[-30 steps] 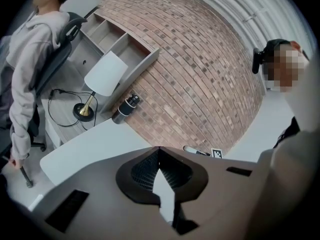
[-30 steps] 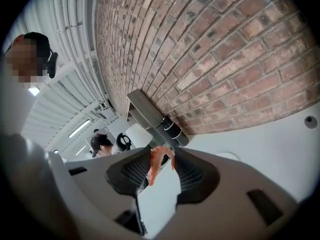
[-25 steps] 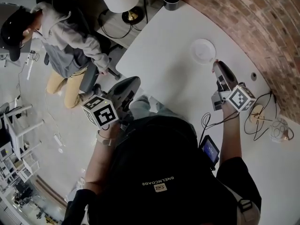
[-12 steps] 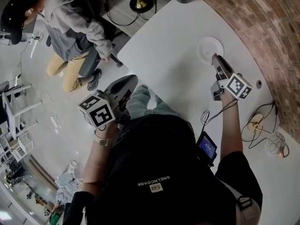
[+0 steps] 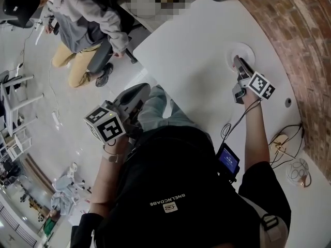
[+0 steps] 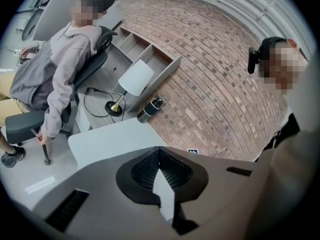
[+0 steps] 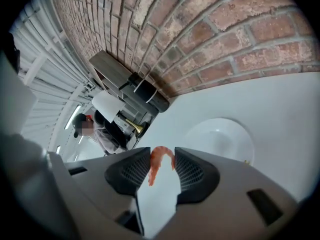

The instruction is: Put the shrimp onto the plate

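Shrimp (image 7: pixel 159 160), orange-pink and curled, is pinched between the two black ribbed pads of the right gripper (image 7: pixel 162 165). Its arched back sits at the pad tips and its thin tail hangs down in the gap between them. In the head view it is too small to make out at the tip of that gripper (image 5: pixel 237 61). Just beyond the jaws and a little to their right lies the round white plate (image 7: pixel 222 136) on the white table (image 7: pixel 280 109). From above, the jaw tips reach over the plate (image 5: pixel 248 51) and cover part of it. No view shows how high the shrimp hangs above it, or whether it touches. The left gripper (image 6: pixel 160 156) is held well apart from all this, off the table's near edge (image 5: pixel 144 88). Its pads meet at the tips with nothing between them, and only a wedge of pale table shows through behind. Each marker cube (image 5: pixel 262 85) carries black-and-white square patterns, not letters. A short line of white print (image 5: pixel 166 199) on the back of the wearer's black top is upside down and too small to read surely. Beyond the table's far edge rises a brick wall (image 6: pixel 220 79), and a seated person (image 6: pixel 50 69) in a grey hooded top is partly cut off at the frame's left.
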Demonstrator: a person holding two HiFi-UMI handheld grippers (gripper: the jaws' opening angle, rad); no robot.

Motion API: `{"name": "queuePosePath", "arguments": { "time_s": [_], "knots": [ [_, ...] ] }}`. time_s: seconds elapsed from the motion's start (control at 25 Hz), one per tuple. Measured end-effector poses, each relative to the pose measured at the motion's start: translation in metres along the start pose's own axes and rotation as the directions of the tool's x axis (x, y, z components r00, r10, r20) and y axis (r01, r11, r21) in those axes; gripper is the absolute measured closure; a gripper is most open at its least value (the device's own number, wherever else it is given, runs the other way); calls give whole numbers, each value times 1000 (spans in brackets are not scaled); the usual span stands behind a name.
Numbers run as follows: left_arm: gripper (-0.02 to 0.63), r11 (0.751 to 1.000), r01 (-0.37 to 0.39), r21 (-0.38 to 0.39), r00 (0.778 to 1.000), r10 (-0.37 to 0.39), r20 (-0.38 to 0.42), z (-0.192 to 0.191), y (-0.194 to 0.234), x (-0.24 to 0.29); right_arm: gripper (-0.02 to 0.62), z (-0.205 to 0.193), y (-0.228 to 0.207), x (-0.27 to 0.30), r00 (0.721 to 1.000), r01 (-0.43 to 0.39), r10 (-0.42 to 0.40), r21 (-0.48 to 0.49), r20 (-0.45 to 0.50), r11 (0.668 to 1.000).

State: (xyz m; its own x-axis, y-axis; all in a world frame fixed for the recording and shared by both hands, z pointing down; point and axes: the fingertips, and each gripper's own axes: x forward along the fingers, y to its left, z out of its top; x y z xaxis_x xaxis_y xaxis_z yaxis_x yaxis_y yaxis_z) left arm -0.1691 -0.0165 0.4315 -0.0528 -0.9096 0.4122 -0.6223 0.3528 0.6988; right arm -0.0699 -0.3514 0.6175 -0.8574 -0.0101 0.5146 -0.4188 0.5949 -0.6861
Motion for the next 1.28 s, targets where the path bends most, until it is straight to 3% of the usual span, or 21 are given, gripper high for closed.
{"name": "queuePosePath", "arguments": {
  "time_s": [0.4,0.96,1.28],
  "knots": [
    [614,997,-54,-51,998,55,26,-5,11,-11,445,-19,-25,39,991,65,-70,-41,-114,997],
    [614,995,-67,-70,997,69,29,-10,15,-15,445,-24,-35,50,981,124,-133,-72,-143,990],
    [613,995,-70,-76,997,72,31,-11,14,-17,445,-25,-35,50,981,120,-128,-62,-144,991]
  ]
}}
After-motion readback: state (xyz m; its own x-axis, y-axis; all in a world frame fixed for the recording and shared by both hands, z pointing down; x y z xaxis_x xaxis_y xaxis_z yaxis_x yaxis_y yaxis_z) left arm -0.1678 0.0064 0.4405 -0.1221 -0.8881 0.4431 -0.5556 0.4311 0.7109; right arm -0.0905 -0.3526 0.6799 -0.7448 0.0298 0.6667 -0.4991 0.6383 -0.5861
